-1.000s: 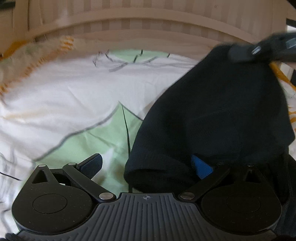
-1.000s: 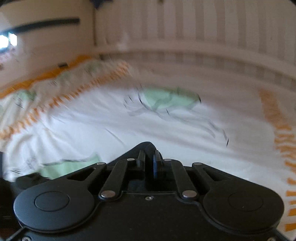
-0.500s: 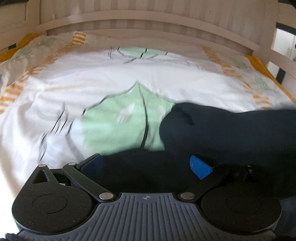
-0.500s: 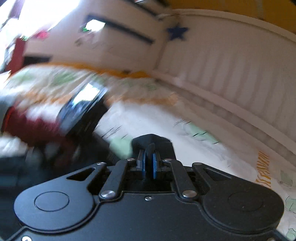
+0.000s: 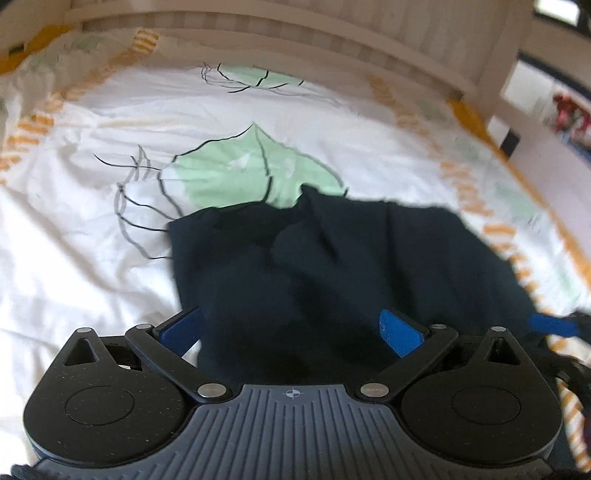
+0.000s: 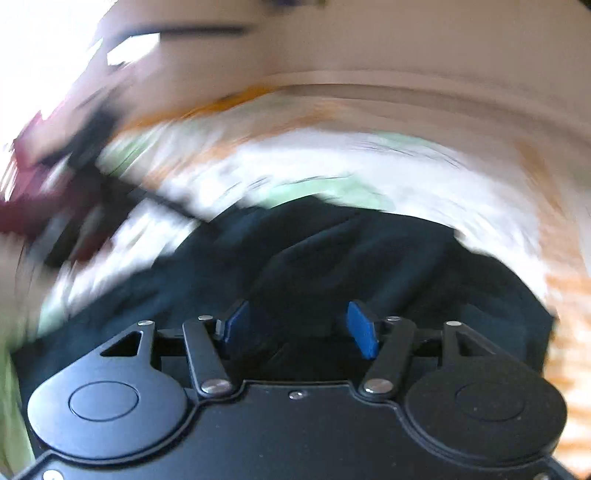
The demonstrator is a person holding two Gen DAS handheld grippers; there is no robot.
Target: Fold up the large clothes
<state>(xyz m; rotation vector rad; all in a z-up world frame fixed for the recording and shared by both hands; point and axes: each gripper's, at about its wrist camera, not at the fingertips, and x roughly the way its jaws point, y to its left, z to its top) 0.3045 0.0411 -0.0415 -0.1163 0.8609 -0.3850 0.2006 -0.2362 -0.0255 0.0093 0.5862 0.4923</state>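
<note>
The dark navy garment [image 5: 332, 266] lies bunched on the bed's white sheet [image 5: 92, 258], near the middle of the bed, its far edge lapping over the green leaf print [image 5: 251, 173]. The slatted headboard [image 5: 295, 33] runs along the far edge.

The left tool [image 5: 291, 325] hovers over the near part of the cloth with its blue pads [image 5: 397, 330] spread wide. The fabric sits between them, but nothing pinches it, so this one holds nothing. My guess is it is lining up for a fresh grab at the near hem.

The right tool [image 6: 299, 325] has just been opening its jaws, and now its blue pads [image 6: 362, 328] stand apart over the same dark cloth [image 6: 369, 258], which lies loose beneath them rather than clamped. That looks like a release, the fold laid down and let go. The right view is heavily smeared, so the far left of it, something reddish and dark, I cannot make out.

The garment is still lumpy, with ridges across its top. It wants smoothing before another fold.
</note>
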